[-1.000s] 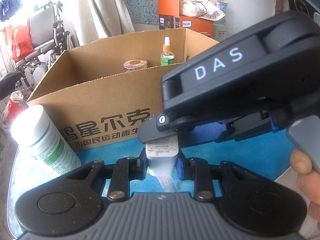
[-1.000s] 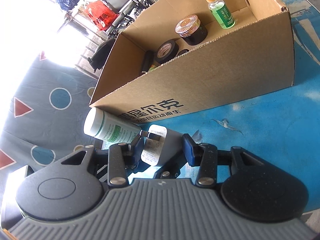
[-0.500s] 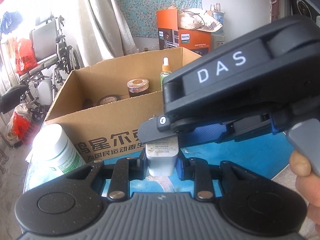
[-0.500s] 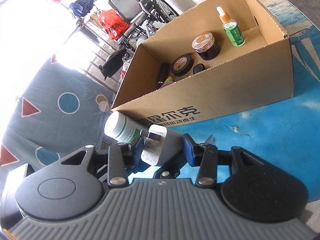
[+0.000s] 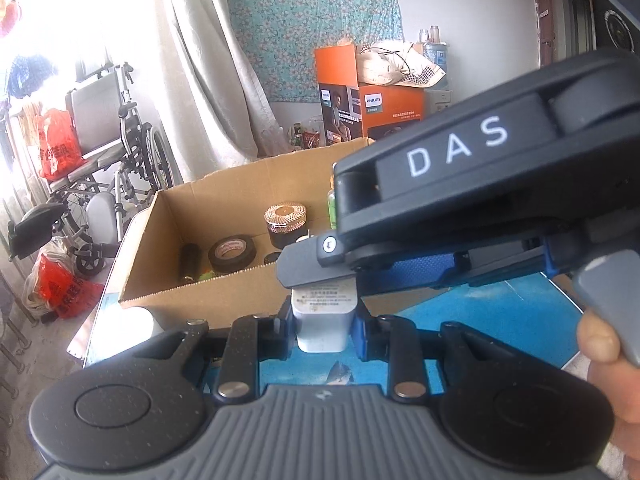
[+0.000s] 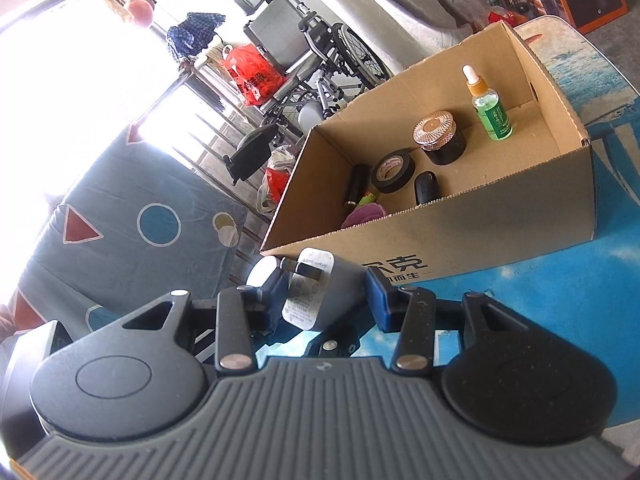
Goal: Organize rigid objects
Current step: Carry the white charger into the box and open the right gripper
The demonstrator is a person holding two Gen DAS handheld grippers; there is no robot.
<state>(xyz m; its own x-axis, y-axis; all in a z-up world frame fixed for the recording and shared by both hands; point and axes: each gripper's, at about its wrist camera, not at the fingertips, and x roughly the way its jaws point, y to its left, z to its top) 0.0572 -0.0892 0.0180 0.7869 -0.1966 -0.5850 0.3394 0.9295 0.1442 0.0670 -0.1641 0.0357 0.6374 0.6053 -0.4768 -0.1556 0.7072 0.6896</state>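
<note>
A white power adapter (image 5: 322, 322) hangs above the blue table (image 5: 500, 312), and both grippers hold it. My left gripper (image 5: 322, 320) is shut on its body. The right gripper reaches in from the right, and its fingers (image 5: 304, 266) clamp the adapter's top end. In the right wrist view the adapter (image 6: 320, 296) sits plug end up in my right gripper (image 6: 326, 300), with both pads against its sides. Just beyond stands an open cardboard box (image 6: 500, 216) holding a green dropper bottle (image 6: 490, 112), a gold-lidded jar (image 6: 438, 136), a tape roll (image 6: 394, 170) and small dark items.
A white pill bottle (image 5: 136, 322) lies on the table against the box's front left corner. A wheelchair (image 5: 108, 136) and red bags stand on the floor to the left. An orange carton (image 5: 372, 104) sits behind the box. A hand (image 5: 604, 364) holds the right gripper's handle.
Both grippers have risen with the adapter held between them. The box's inside now shows more fully and the pill bottle has dropped lower in both views.
</note>
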